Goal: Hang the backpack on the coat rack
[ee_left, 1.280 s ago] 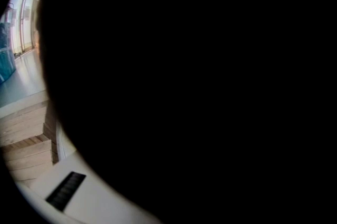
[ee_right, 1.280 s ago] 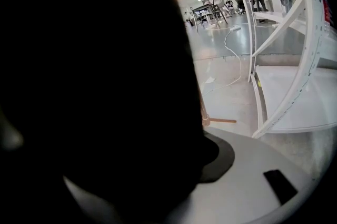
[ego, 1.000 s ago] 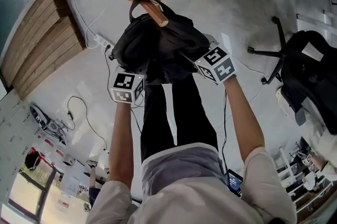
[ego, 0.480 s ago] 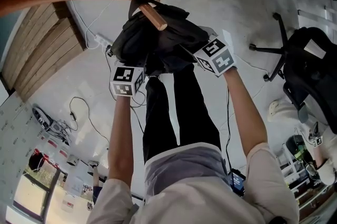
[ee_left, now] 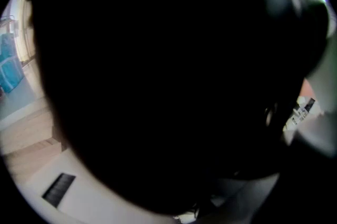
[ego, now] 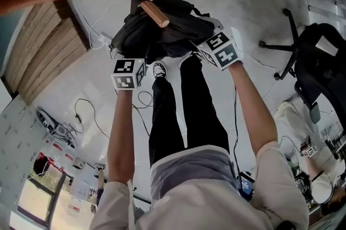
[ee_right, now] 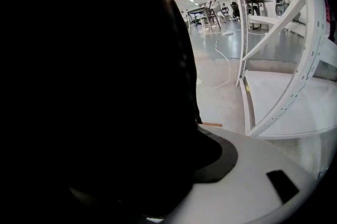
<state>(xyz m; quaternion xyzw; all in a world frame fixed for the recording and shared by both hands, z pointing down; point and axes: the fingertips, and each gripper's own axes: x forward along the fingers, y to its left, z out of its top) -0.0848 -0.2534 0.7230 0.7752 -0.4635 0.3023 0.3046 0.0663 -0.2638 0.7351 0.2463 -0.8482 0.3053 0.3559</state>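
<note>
Head view: backpack (ego: 162, 34) hides tips of left tongs (ego: 131, 64) and right tongs (ego: 208, 47) | gripper views near-black with it | tongs have just been opening, grip unreadable | backpack hangs by top loop from coat rack peg (ego: 154, 13), long axis downward

Spread wider the jaws of the left gripper (ego: 134, 61) and right gripper (ego: 208, 46), black backpack (ego: 167, 31) fabric close between them; brought a white shoe (ego: 158, 69) into sight below the bag's lower edge.
</note>
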